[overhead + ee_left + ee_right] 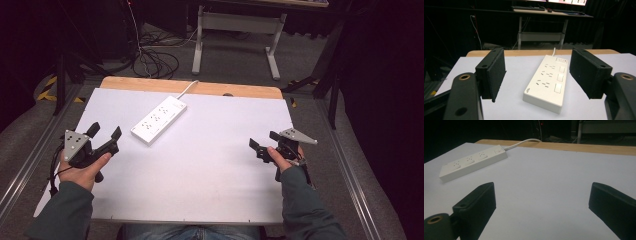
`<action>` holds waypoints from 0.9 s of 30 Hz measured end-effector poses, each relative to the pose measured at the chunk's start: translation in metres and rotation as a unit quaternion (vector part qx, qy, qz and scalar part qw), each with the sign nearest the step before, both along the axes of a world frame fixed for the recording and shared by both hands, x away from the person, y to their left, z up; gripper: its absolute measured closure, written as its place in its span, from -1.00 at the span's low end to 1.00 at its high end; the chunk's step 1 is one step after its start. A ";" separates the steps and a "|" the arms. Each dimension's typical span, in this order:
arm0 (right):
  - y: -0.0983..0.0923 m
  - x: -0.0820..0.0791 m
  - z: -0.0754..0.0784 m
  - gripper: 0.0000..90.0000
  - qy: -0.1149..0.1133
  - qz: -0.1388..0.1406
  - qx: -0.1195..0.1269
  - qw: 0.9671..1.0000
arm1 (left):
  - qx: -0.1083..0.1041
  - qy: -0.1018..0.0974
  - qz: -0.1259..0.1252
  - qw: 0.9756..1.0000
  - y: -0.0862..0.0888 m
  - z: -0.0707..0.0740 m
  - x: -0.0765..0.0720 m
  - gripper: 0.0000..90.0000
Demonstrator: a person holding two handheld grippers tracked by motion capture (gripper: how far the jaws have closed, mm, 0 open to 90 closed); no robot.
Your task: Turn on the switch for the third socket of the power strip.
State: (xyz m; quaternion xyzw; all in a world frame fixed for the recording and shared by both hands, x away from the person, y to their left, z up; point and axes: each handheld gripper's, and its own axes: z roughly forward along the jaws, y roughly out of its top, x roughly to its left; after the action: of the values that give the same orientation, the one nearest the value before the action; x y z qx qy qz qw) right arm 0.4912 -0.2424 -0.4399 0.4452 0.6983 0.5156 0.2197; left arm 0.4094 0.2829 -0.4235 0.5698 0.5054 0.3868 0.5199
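A white power strip [159, 119] lies diagonally on the white table sheet [210, 160], left of centre toward the back; its cord [186, 90] runs off the far edge. The left gripper [105, 132] sits at the table's left side, open and empty, jaws pointing toward the strip, a short way from its near end. In the left gripper view the power strip [549, 80] lies between and beyond the two spread jaws. The right gripper [263, 143] hovers at the right side, open and empty. The right gripper view shows the power strip [472, 162] far off at upper left.
The wooden tabletop edge [150, 84] shows beyond the sheet. Behind the table stand a white desk frame [237, 35] and loose cables [155, 62] on the floor. Metal rails [350, 165] run along both sides of the table.
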 end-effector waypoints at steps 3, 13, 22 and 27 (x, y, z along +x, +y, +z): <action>0.000 0.000 0.000 -0.83 0.000 0.000 -0.001 1.000 | 0.000 0.000 0.001 1.000 0.000 0.000 0.000 -0.28; 0.000 0.000 0.000 -0.82 0.002 0.000 -0.001 1.000 | 0.009 0.008 -0.005 1.000 0.003 -0.001 0.000 0.19; 0.000 0.000 -0.001 -0.82 0.003 0.002 -0.004 1.000 | 0.013 0.019 -0.009 1.000 0.007 -0.001 0.000 0.57; 0.001 0.000 -0.001 -0.82 0.003 0.003 -0.005 1.000 | 0.004 0.023 -0.018 1.000 0.008 0.000 -0.001 0.76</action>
State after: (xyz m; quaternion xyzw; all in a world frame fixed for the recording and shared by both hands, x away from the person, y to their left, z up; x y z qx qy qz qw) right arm 0.4910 -0.2418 -0.4407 0.4435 0.7029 0.5116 0.2180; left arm 0.4085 0.2909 -0.4235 0.5898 0.5056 0.3664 0.5121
